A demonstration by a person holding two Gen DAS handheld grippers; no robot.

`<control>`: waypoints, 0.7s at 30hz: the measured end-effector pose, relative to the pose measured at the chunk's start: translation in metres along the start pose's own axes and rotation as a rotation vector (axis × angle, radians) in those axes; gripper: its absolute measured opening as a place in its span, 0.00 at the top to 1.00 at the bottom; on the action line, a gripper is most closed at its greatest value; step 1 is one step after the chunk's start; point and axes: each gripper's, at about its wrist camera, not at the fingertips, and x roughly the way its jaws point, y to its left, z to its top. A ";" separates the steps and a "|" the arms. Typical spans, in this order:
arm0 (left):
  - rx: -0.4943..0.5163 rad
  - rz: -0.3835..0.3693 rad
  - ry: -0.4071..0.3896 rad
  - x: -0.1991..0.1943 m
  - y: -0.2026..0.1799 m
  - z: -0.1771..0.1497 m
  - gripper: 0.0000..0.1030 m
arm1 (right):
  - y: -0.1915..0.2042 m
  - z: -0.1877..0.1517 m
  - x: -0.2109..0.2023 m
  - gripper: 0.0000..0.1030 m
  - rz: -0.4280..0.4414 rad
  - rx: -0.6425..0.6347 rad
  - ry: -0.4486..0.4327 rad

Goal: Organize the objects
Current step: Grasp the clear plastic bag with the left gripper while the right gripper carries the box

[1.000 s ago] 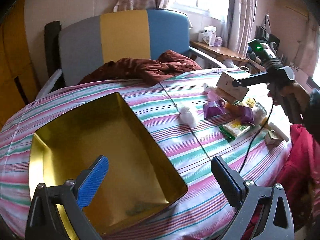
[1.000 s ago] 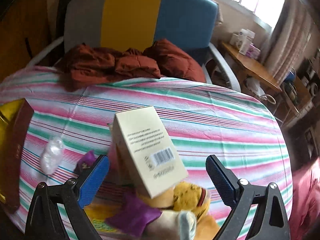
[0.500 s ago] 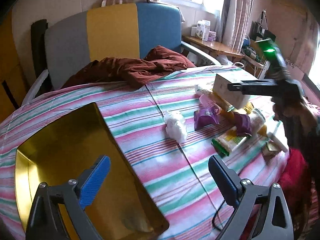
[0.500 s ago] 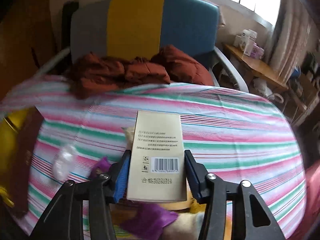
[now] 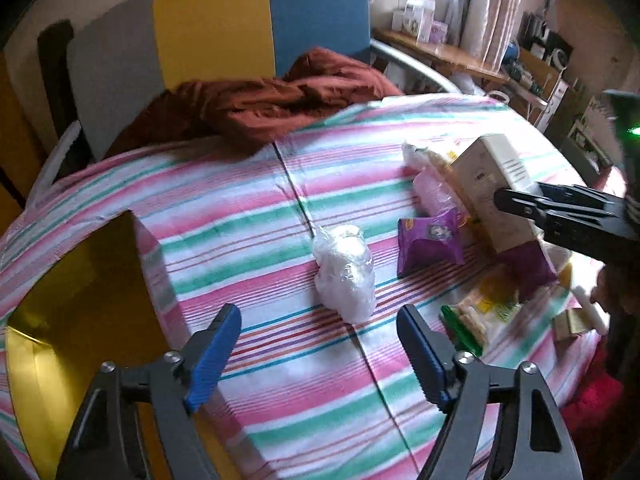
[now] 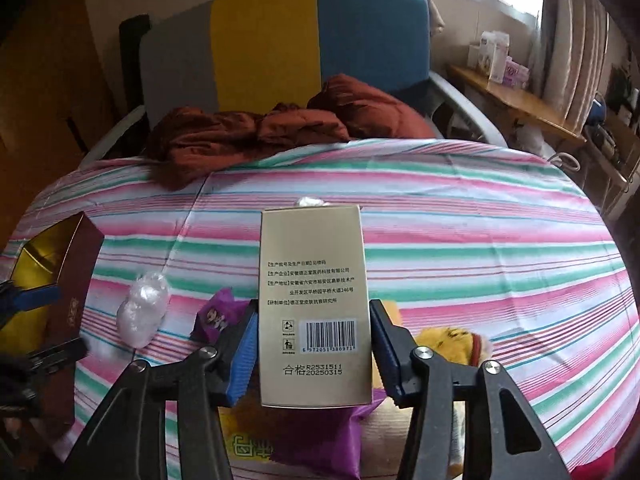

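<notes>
Beige carton [image 6: 314, 304], barcode 6 972051 380971 and "R2531511 20250315" legible, sits clamped between the right gripper [image 6: 314, 354] pads above the snack pile on the striped cloth [image 6: 480, 248]. Left gripper [image 5: 320, 350], jaws closing on nothing, hovers before the white bag [image 5: 346, 274]; only its view shows the green packet [image 5: 466, 326].

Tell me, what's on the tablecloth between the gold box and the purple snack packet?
A crinkly white plastic bundle lies between the gold box and the purple packet; otherwise only striped cloth, clearest in the left wrist view.
</notes>
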 end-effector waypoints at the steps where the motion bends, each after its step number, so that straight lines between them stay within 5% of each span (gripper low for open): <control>1: 0.000 0.002 0.009 0.006 -0.001 0.001 0.25 | -0.001 -0.001 0.004 0.49 -0.013 0.005 0.020; 5: 0.010 0.027 0.030 0.021 -0.006 0.006 0.25 | -0.003 -0.005 0.010 0.50 -0.081 0.011 0.048; 10: 0.009 0.048 0.049 0.033 -0.006 0.012 0.26 | -0.002 -0.004 0.002 0.52 -0.056 0.005 0.011; 12: 0.026 0.047 0.054 0.039 -0.008 0.016 0.35 | 0.000 -0.005 -0.001 0.52 -0.055 -0.004 -0.003; 16: 0.058 0.003 0.082 0.057 -0.012 0.023 0.73 | 0.003 -0.001 -0.010 0.52 -0.023 -0.011 -0.055; 21: 0.058 -0.027 0.021 0.041 -0.015 0.022 0.76 | 0.008 0.002 -0.024 0.52 0.037 -0.027 -0.132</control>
